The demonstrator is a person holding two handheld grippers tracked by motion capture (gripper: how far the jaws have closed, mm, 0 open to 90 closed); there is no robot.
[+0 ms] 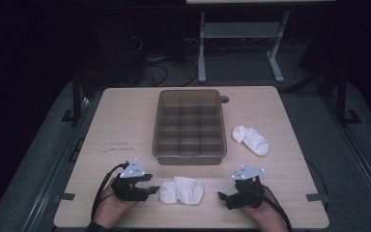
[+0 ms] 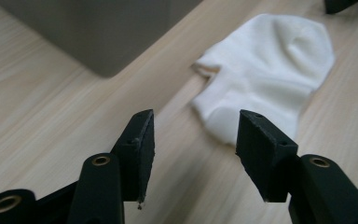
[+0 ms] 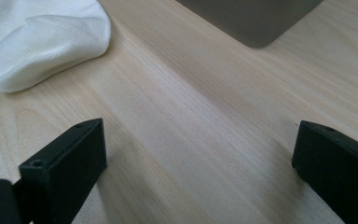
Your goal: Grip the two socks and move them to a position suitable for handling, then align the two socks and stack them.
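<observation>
The crumpled white cotton sock lies just ahead of the left claw, looks soft and light; pinch a raised fold. Both claws gape, empty; right claw wider.

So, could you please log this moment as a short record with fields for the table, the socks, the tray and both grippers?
table: light wood table
tray: grey divided tray, its compartments look empty
near sock: white sock lying crumpled between the two grippers, nothing touching it
far sock: second white sock to the right of the tray
left gripper: left gripper open, jaws aimed at the near sock, holding nothing
right gripper: right gripper open wide over bare wood, holding nothing
</observation>
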